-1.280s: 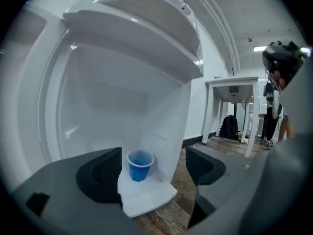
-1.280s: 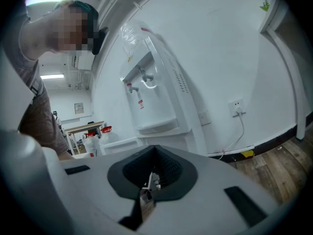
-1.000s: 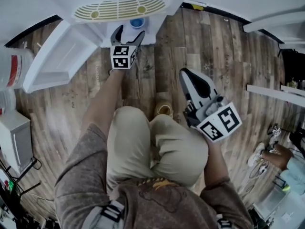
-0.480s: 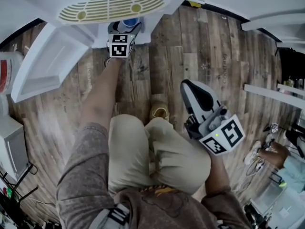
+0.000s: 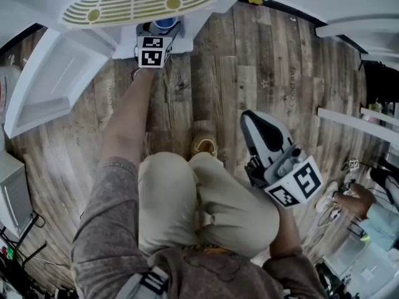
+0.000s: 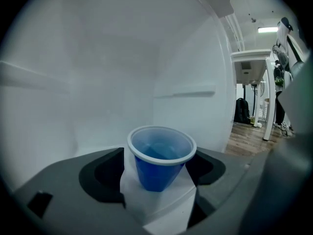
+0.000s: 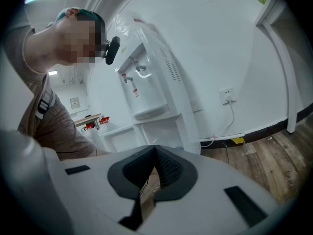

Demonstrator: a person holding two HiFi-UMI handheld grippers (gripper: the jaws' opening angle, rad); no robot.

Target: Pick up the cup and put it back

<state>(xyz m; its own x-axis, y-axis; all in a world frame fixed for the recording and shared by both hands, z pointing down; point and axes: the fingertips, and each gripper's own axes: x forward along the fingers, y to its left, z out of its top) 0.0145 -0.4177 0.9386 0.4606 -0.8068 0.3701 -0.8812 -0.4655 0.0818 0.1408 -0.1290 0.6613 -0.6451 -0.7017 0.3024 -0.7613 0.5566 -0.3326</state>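
A blue plastic cup [image 5: 166, 23] stands upright on the white floor of the water dispenser's low cabinet. In the left gripper view the cup [image 6: 160, 163] rests on that white shelf between the two dark pads, a sliver of white showing beside its body. My left gripper [image 5: 159, 30] reaches into the cabinet at arm's length, jaws open on either side of the cup. My right gripper [image 5: 249, 118] hangs beside my right knee over the floor, shut and empty; in its own view the ribbed pads [image 7: 155, 153] meet at a point.
The dispenser's slotted drip tray [image 5: 137, 5] juts out above the cabinet. Its white door [image 5: 56, 86] swings open to the left. Wooden floor lies below, with my shoe [image 5: 204, 145] in the middle. White table bars [image 5: 355, 123] and another person [image 5: 361, 201] are at right.
My left gripper has pushed forward into the cabinet, so the cup now sits between its jaws instead of beyond them. The right gripper has drifted slightly down and right.
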